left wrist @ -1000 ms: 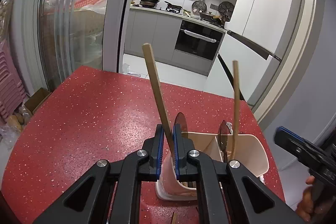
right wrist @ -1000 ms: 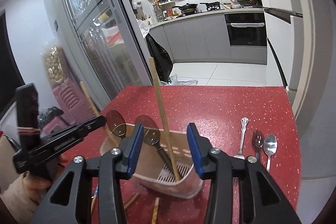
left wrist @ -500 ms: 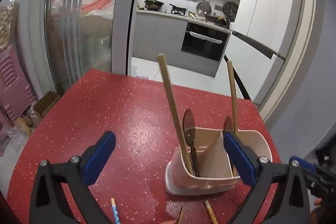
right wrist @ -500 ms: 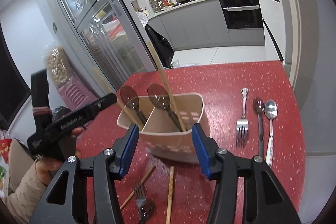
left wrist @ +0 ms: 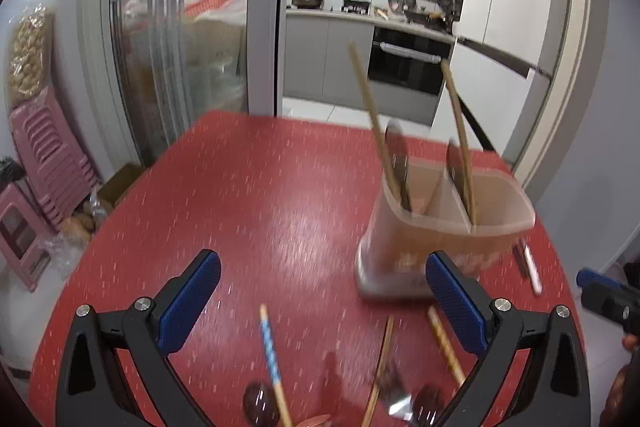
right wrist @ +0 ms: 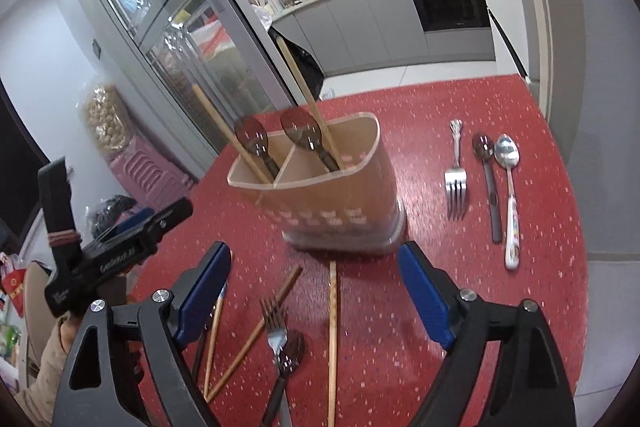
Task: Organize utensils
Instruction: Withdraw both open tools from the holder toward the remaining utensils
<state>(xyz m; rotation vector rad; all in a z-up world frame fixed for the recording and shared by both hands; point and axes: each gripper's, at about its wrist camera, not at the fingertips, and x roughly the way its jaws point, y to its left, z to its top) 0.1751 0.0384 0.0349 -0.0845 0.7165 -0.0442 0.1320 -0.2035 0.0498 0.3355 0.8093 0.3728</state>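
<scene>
Red desk [right wrist: 460,307] carries a divided holder [right wrist: 340,203] with chopsticks and spoons upright; left gripper [left wrist: 320,303] gapes wide and empty, while right gripper [right wrist: 316,291] has just been opening, empty.

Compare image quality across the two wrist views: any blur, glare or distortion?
Left wrist view: motion blur smears the utensil holder, its chopsticks and the table speckles; pale glare patch on the table; fisheye bends the door frames. Right wrist view: far sharper, the holder, the fork and the two spoons beside it crisp; bright light flare top left; same barrel distortion and dark corners.
</scene>
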